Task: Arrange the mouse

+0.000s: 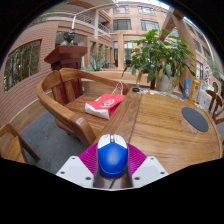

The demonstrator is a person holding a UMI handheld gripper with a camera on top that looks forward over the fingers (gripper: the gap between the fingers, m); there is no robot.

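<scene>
I had the blue mouse (112, 157) pinched between my gripper's (112, 168) magenta pads (92, 160), both fingers pressing its flanks, carried low over the wooden table (160, 125). The dark round mat (195, 119) lay well ahead, a likely destination. Keeping the mouse level and lowering it flat before releasing seemed wisest.
</scene>
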